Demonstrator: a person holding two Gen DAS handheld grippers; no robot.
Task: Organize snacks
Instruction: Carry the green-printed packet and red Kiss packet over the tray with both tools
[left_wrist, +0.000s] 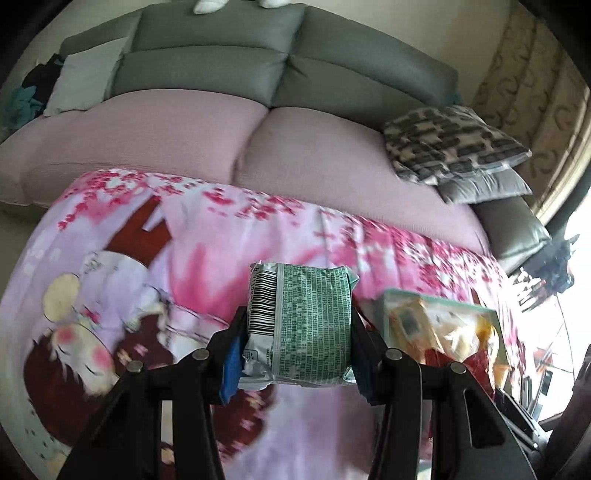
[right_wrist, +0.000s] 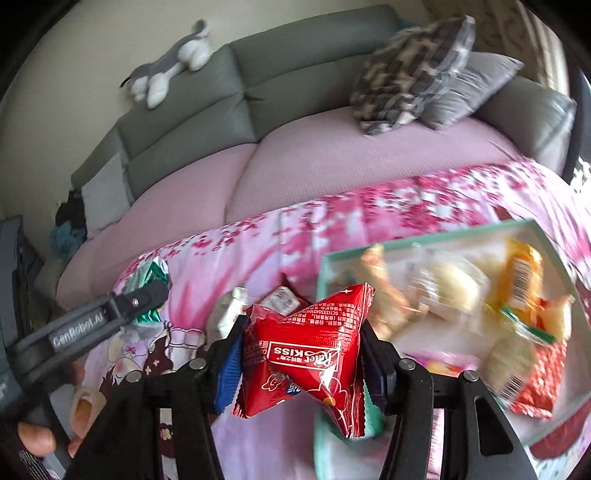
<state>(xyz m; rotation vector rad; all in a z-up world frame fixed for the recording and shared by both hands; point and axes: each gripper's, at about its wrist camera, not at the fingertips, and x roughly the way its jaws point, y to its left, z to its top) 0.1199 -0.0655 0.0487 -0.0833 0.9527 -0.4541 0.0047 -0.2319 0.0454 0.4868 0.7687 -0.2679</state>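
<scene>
My left gripper (left_wrist: 297, 332) is shut on a green snack packet (left_wrist: 306, 325) with a barcode, held above the pink floral cloth (left_wrist: 221, 236). My right gripper (right_wrist: 301, 350) is shut on a red snack packet (right_wrist: 306, 350), held at the near left edge of a teal-rimmed box (right_wrist: 424, 243). The box holds several yellow, white and red snack packets (right_wrist: 517, 280). The box also shows in the left wrist view (left_wrist: 436, 297), to the right of the green packet. The left gripper appears in the right wrist view (right_wrist: 147, 295) at the left, holding the green packet (right_wrist: 151, 273).
The cloth covers a table in front of a pink and grey sofa (left_wrist: 184, 125). Two loose silver-wrapped snacks (right_wrist: 229, 310) lie on the cloth left of the box. Patterned cushions (right_wrist: 413, 70) and a plush toy (right_wrist: 166, 70) sit on the sofa.
</scene>
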